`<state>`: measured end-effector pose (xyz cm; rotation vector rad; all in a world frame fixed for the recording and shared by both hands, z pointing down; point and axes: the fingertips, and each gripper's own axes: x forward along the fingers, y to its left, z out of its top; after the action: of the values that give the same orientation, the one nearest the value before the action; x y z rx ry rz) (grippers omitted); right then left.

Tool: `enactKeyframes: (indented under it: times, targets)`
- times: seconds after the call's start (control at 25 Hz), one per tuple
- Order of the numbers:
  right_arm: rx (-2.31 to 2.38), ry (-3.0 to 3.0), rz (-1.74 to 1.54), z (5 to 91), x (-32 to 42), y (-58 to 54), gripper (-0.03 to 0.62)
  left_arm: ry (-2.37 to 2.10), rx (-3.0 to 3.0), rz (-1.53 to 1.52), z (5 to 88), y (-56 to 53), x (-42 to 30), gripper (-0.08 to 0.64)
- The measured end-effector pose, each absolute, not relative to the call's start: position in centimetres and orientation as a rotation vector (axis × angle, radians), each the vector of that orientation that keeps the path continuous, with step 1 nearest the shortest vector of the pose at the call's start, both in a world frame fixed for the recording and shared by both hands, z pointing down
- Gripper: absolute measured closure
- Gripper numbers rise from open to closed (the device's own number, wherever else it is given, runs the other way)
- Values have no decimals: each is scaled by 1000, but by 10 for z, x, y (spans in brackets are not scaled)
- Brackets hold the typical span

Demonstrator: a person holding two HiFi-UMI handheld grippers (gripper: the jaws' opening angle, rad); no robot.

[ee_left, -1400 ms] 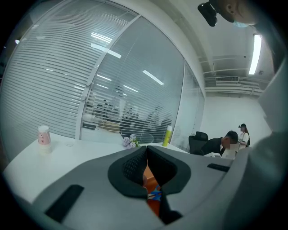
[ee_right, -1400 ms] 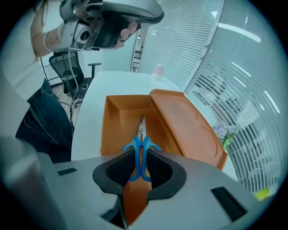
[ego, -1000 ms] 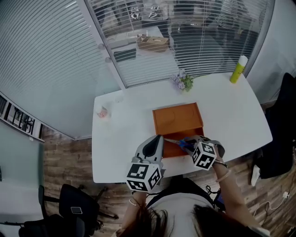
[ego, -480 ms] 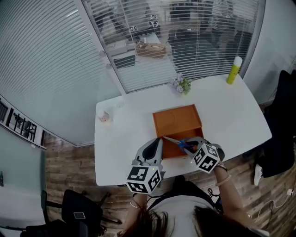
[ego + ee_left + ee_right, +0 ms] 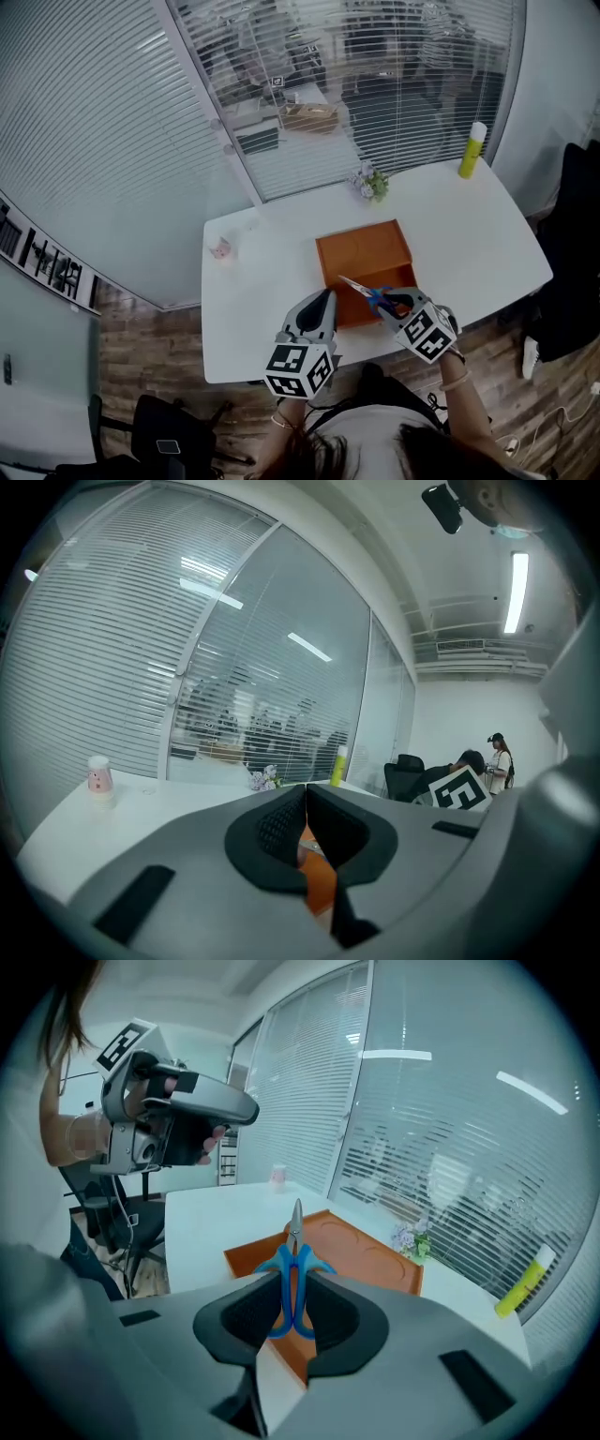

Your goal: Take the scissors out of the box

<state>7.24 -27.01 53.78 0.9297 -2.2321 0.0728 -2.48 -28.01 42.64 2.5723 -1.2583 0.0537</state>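
Two claws side by side above the near edge of a white bench (image 5: 469, 242). Right claw (image 5: 396, 305) clamped on the blue handles of the scissors (image 5: 361, 288), pads pressing the loops from both sides, jaws partway apart around them. Blades closed, pointing far and to the left, tips over the near half of the orange box (image 5: 361, 251). Scissors raised off the box's floor, touching nothing but the claw, judging by the right gripper view. Box open on top, lying mid-bench, its near end just beside both claws, two shallow round hollows in its floor. Left claw (image 5: 325, 300) empty, jaws closed tip to tip, at the box's near left corner, aimed roughly level toward the far side. Sliver of orange visible through the slit below its tips. Farther off: small bunch of flowers (image 5: 371, 183) at the far edge of the bench, yellow bottle (image 5: 472, 150) upright at the far right corner, pink cup (image 5: 221, 249) near the far left corner. Slatted blinds (image 5: 112, 141) behind glass beyond the bench.
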Motion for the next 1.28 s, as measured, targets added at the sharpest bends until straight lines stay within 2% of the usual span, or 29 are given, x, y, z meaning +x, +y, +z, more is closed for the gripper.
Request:
enactKeyframes:
  times: [1.28]
  targets:
    - [1365, -2550, 88, 450, 77, -204, 482, -1214, 2631, 44, 412, -217, -28, 541]
